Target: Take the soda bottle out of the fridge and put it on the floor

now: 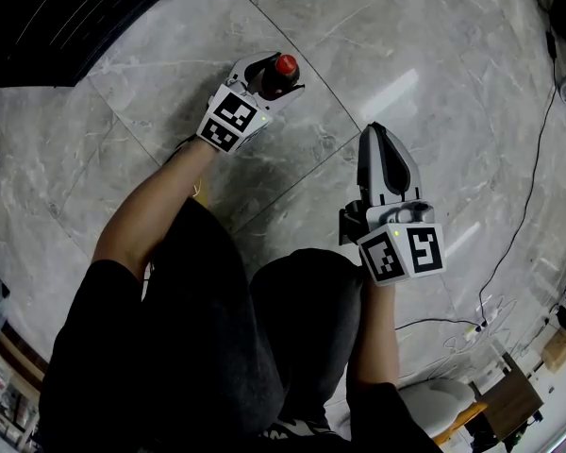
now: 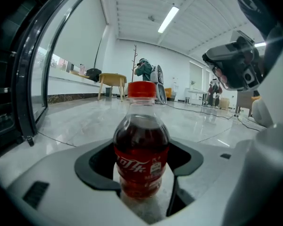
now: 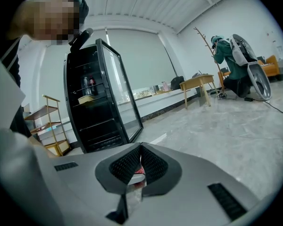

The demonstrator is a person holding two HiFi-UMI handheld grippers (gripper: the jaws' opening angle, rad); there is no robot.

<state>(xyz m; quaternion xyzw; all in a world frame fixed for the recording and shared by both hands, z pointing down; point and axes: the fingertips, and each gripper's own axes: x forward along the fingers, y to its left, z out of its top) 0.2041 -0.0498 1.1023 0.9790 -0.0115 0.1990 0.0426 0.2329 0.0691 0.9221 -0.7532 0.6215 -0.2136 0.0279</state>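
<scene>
floor (image 1: 434, 55): grey marble tiles | walls (image 2: 85, 51): white | ceiling (image 2: 141, 4): strip light (image 2: 168, 19) | furniture: wooden table (image 2: 112, 79), coat stand (image 2: 135, 62)

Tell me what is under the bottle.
Grey marble floor lies below the bottle. The left gripper, shut on it, covers most of the base, so contact cannot be judged.

Large open office-type hall. Polished marble floor (image 1: 434, 83) and ceiling strip lights (image 2: 169, 19); glass-door display fridge (image 3: 100, 107) stands at left. Wooden table (image 3: 197, 82) and coat stand (image 2: 135, 67) by far wall.
</scene>
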